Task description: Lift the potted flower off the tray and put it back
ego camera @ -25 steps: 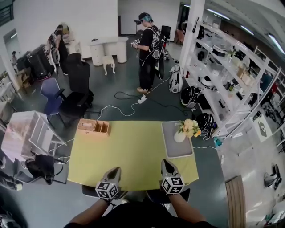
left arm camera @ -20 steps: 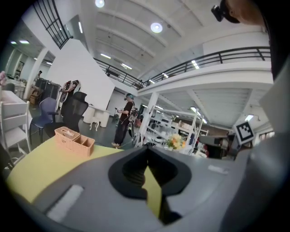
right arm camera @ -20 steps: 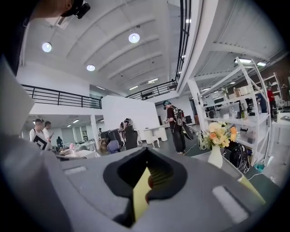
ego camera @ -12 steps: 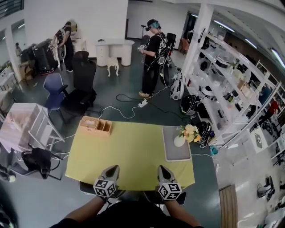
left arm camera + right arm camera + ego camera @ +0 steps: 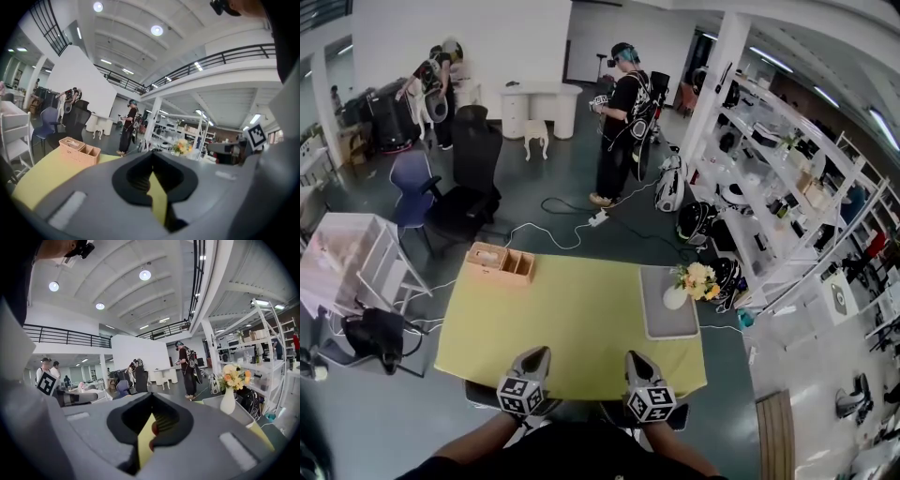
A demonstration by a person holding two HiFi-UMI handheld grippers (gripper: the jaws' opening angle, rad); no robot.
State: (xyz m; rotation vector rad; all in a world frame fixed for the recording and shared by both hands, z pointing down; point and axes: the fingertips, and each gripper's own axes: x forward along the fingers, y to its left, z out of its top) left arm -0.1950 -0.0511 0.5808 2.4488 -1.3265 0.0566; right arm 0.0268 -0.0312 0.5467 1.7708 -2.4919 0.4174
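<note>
We hold both grippers low over the near edge of the flat yellow table (image 5: pixel 572 314). The grey hand-held left gripper (image 5: pixel 534 355) has its jaws pressed together on nothing; the grey hand-held right gripper (image 5: pixel 635 359) is likewise closed and empty.

The potted flower, a small white vase with a bunch of yellow and orange blooms (image 5: pixel 676 297), stands upright on the flat grey rectangular tray (image 5: pixel 670 321) at the table's far right. That is where the task wants it in the end, so the scene fits a pot waiting to be lifted as well as a pot already put back.

The relation that matters is this: the pot lies ahead and to the right of the right gripper, well apart from it; in the right gripper view it stands right of the jaw line, with its long axis vertical and the blooms spreading above a narrow neck. The left gripper is farther off, with bare table between it and the tray; the light wooden divided box (image 5: pixel 500 264) sits at the far left corner, clear of any path. We judge the right hand the nearer one.
</note>
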